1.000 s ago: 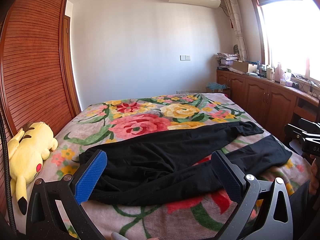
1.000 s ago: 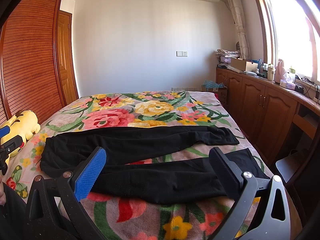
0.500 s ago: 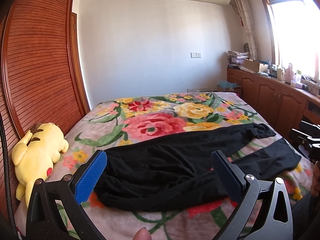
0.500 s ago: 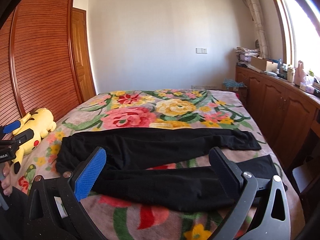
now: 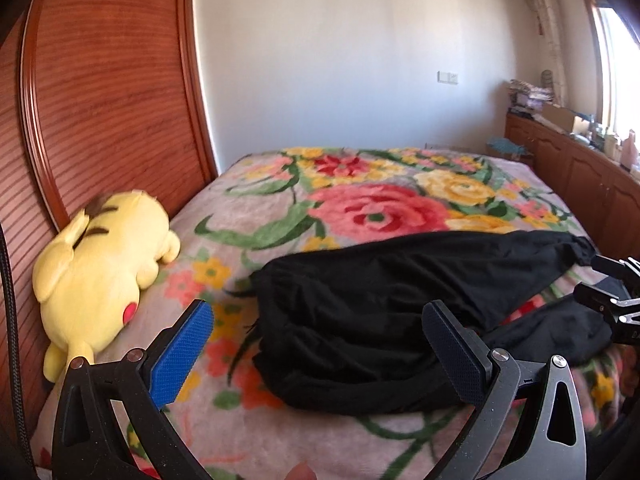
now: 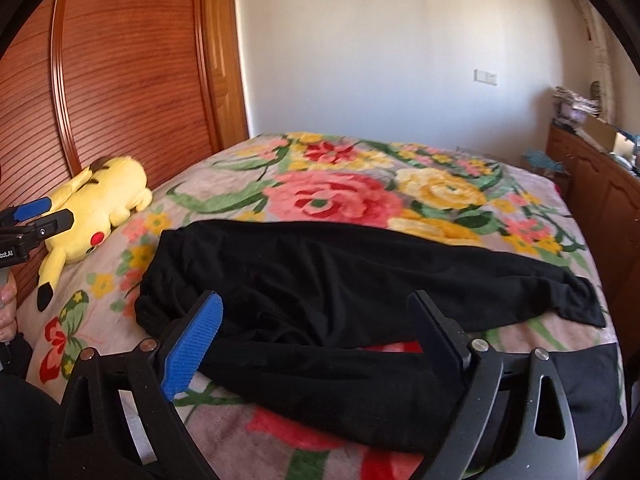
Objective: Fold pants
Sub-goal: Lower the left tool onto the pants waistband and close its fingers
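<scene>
A floral blanket is covering the bed, with a yellow plush toy lying at its left edge. The black pants are sprawling across the middle. The left gripper is hovering wide apart over the waistband; the right gripper is narrowing above the legs, pinching nothing.

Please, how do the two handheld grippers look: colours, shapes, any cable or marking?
Both the left gripper and the right gripper have black frames with triangular cut-outs and silver screws. On each, one textured rubber finger is blue, the other black. A black braided cable runs beside the left gripper, whose body bears white lettering.
</scene>
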The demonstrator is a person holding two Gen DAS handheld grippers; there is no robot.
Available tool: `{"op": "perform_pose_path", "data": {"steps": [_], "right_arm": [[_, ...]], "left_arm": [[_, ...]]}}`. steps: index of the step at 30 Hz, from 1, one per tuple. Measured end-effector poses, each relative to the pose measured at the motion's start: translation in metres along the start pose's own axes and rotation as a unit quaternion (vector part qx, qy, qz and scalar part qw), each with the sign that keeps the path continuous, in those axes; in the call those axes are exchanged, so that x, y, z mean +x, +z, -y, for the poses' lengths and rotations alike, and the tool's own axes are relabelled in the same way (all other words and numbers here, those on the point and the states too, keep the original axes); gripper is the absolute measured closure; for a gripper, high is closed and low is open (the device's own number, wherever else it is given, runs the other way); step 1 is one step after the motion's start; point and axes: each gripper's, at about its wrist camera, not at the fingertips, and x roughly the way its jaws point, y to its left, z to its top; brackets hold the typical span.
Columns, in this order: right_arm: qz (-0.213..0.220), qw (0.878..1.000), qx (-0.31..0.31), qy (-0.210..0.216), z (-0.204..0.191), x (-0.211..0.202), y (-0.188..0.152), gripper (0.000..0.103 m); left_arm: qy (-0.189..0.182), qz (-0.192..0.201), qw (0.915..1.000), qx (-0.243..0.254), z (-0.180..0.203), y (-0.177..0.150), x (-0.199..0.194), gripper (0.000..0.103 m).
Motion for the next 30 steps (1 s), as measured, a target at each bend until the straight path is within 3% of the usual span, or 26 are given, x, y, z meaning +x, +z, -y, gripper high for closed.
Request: {"op": "perform_pose_path", "data": {"steps": [6,13,17,22,30], "right_arm": [[-0.049,0.998,-0.022,0.041,-0.028,0.067,-0.012,0.016],[-0.088,0.993,-0.042,0.067,-0.05,0.119,-0.028,0.017],[-0.101,0.991,-0.05,0.078,-0.059,0.134,-0.034,0.017],[-0.111,0.989,-0.047,0.085,-0.063,0.147,-0.039,0.017],[-0.113,0.988,-0.055,0.086,-0.064,0.145,-0.046,0.017]], "left_arm": [[0.0,-0.055,0.9981,-0.028,-0.02,-0.018,0.063,0.0],[-0.007,-0.097,0.9938,-0.055,-0.043,-0.018,0.122,0.003],[-0.018,-0.115,0.99,-0.079,-0.048,-0.02,0.143,0.011],[-0.044,-0.148,0.9827,-0.103,-0.052,-0.029,0.171,0.029],[-0.056,-0.186,0.9733,-0.123,-0.057,-0.036,0.204,0.039]]}}
